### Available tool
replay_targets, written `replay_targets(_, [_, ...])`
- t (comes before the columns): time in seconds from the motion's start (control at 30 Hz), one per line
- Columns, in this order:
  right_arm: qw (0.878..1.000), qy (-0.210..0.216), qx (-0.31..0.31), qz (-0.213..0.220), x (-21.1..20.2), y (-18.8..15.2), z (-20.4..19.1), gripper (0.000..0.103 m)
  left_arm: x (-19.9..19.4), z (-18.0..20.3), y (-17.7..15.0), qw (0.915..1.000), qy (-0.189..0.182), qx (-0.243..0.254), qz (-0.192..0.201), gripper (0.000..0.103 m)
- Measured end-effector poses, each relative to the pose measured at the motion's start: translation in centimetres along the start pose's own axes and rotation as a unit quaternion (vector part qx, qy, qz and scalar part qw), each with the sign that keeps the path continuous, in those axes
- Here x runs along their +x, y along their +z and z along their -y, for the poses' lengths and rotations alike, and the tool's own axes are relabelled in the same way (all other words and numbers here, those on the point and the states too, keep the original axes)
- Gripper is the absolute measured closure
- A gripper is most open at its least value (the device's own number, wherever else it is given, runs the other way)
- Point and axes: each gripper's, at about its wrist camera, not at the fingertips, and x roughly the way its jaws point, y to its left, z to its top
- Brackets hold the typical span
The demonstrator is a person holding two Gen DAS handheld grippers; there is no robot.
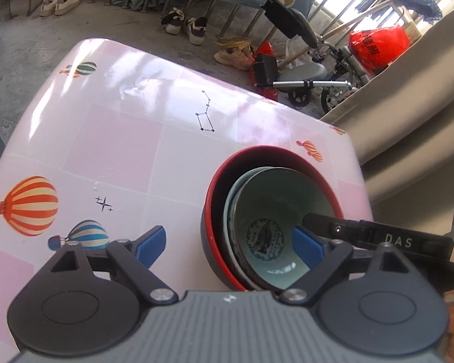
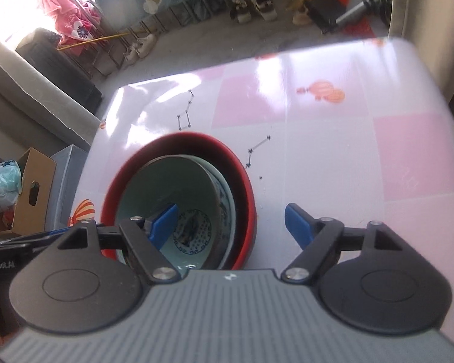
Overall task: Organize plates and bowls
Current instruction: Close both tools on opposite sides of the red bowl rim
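Red bowl (image 1: pixel 215 199) holding nested celadon bowls (image 1: pixel 275 199), both tools (image 1: pixel 228 243) (image 2: pixel 230 225) spread open, straddling the rims

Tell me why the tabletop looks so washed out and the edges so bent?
Left wrist view: window light glares white off the glossy tablecloth, and the fisheye lens curves its edges. Right wrist view: the same glare bleaches the far tablecloth, and the red bowl looks slightly soft.

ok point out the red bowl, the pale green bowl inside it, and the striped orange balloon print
red bowl (image 1: pixel 216 178), left wrist view, left rim
pale green bowl (image 1: pixel 275 193), left wrist view, inner wall
orange balloon print (image 1: pixel 30 205), left wrist view, middle of the balloon
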Motion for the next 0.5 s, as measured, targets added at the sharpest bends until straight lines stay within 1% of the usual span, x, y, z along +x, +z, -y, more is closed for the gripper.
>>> replay_targets(0.03, [1.000,0.000,0.003,-0.002,0.4,-0.1,0.1,0.026,0.4,0.0,0.0,1.0000,0.001,-0.001,-0.003,0.019])
replay_targets(0.07, [1.000,-0.001,0.006,-0.004,0.8,-0.2,0.3,0.028,0.8,-0.3,0.1,1.0000,0.001,-0.003,-0.007,0.024])
replay_targets(0.1, [1.000,0.001,0.012,-0.007,1.1,-0.3,0.5,0.037,1.0,-0.5,0.1,0.9999,0.000,-0.007,-0.011,0.031])
replay_targets(0.13, [1.000,0.005,0.018,-0.009,1.3,-0.6,0.6,0.043,1.3,-0.7,0.1,0.9998,-0.003,-0.012,-0.014,0.035])
replay_targets(0.17, [1.000,0.010,0.023,-0.013,1.6,-0.6,0.9,0.055,1.5,-0.8,0.1,0.9997,-0.007,-0.016,-0.019,0.041])
replay_targets(0.2, [0.999,0.013,0.029,-0.016,1.8,-0.6,1.1,0.059,1.9,-1.0,0.1,0.9994,-0.011,-0.021,-0.023,0.044])
replay_targets(0.23, [0.999,0.018,0.035,-0.019,2.0,-0.7,1.3,0.061,2.1,-1.1,0.1,0.9992,-0.014,-0.027,-0.027,0.046])
replay_targets(0.3, [0.999,0.026,0.038,-0.024,2.5,-0.8,1.6,0.063,2.6,-1.4,0.1,0.9987,-0.016,-0.035,-0.032,0.060])
replay_targets(0.37, [0.998,0.032,0.044,-0.027,2.9,-0.8,1.8,0.065,3.1,-1.7,0.2,0.9981,-0.019,-0.045,-0.039,0.066])
replay_targets(0.5, [0.998,0.036,0.047,-0.032,3.6,-0.4,2.0,0.069,3.6,-2.3,0.2,0.9971,-0.023,-0.062,-0.037,0.067])
